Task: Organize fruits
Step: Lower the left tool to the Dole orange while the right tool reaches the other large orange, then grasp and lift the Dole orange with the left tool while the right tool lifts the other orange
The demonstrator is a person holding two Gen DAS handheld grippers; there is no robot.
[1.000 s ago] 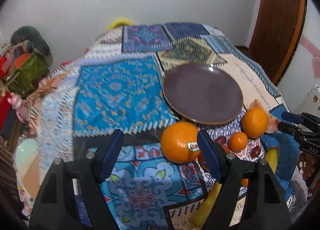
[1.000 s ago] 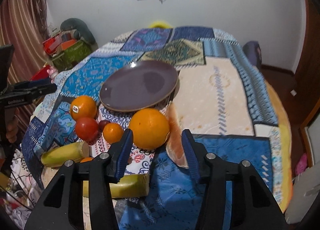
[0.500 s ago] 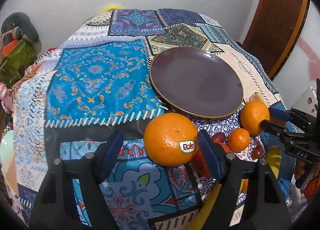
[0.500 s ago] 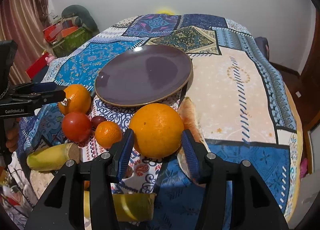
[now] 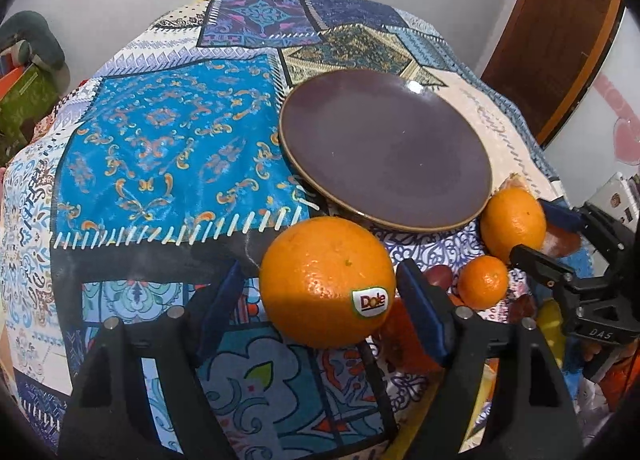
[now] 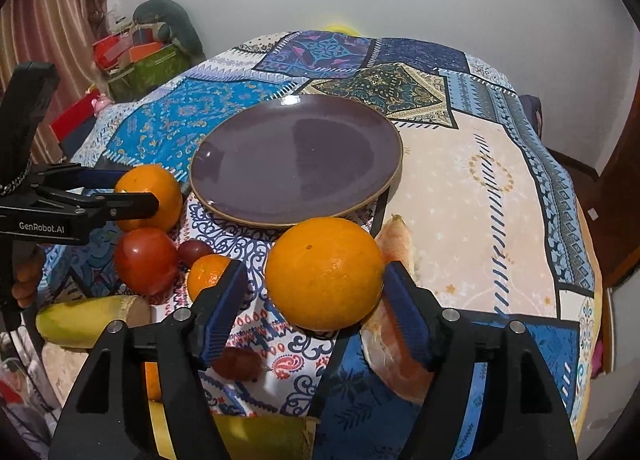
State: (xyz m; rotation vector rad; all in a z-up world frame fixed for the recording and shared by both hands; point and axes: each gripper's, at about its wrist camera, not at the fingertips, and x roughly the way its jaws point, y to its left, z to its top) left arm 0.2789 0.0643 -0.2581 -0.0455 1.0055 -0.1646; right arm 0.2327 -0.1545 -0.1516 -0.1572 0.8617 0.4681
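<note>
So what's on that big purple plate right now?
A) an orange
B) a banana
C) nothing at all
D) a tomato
C: the purple plate lies bare on the tablecloth, while the large orange, the tomato and the other fruit sit on the cloth in front of it.

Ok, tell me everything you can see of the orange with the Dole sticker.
The Dole orange is large, round and bright, with dimpled, glossy peel. An oval sticker sits low on the side facing the left wrist camera. It rests on the patterned tablecloth, just in front of the purple plate's near rim. It lies between the open left gripper's blue pads, with a gap visible on each side. A red fruit sits close behind it.
</note>
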